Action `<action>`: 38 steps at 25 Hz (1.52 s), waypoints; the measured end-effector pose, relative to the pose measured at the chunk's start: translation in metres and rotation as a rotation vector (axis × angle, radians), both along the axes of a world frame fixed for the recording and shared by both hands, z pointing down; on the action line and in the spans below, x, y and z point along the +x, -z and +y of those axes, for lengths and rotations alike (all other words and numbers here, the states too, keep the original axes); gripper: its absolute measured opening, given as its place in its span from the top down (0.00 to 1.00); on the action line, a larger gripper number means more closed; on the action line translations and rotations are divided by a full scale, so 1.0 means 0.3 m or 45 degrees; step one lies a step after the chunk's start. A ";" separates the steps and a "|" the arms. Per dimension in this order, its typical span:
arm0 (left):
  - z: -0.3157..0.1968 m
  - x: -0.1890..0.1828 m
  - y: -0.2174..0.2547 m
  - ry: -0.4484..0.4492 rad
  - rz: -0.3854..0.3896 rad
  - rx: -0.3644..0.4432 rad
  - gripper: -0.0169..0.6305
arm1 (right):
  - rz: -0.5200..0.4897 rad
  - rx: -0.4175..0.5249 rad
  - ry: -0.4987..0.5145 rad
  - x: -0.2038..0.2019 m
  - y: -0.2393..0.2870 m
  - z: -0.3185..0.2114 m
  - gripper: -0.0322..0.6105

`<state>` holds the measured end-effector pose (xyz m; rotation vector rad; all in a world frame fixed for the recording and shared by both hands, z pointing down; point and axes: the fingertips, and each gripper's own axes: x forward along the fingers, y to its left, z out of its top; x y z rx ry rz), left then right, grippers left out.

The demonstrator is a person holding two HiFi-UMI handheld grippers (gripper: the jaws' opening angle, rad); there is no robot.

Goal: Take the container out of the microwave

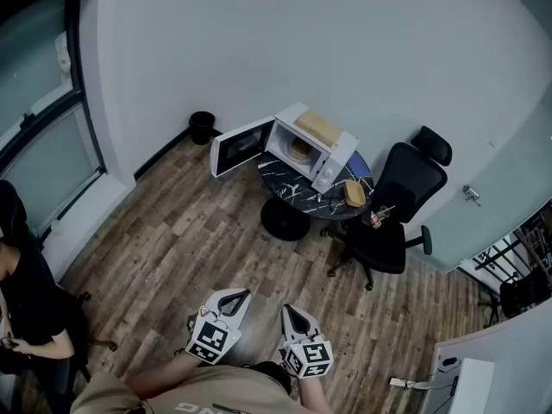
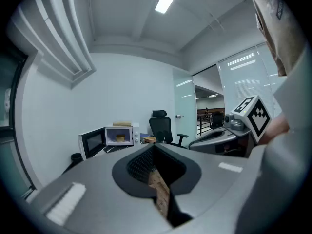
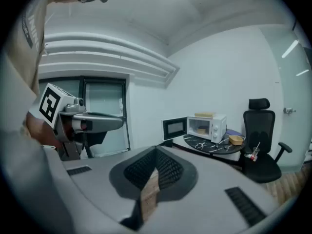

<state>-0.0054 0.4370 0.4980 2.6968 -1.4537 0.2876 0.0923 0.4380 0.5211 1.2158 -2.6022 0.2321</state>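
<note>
Container (image 1: pixel 301 150): tan, inside microwave (image 1: pixel 335 164), whose door (image 1: pixel 241 147) stands open; unit sits on round dark bench (image 1: pixel 289 184). Left claw (image 1: pixel 239 297) and right claw (image 1: pixel 290 312): jaws closed, nothing held, close to the person and well apart from the bench. Step in hand, as judged: approach. The next move calls for crossing the wood floor (image 1: pixel 198 248), parting one claw and reaching into the cavity.

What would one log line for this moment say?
stage: reach not begun | microwave: open | container: inside microwave | left tool: shut, empty | right tool: shut, empty
</note>
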 end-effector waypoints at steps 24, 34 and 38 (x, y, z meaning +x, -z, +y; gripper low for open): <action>-0.277 -0.122 -0.102 -0.031 0.035 -0.097 0.96 | 0.031 0.003 -0.071 -0.100 -0.071 -0.288 0.94; -0.503 -0.057 -0.076 0.081 -0.092 -0.129 0.96 | -0.081 0.015 0.050 -0.027 -0.092 -0.599 0.94; -0.633 -0.012 -0.070 0.153 -0.092 -0.145 0.96 | -0.091 0.055 0.081 0.016 -0.080 -0.725 0.94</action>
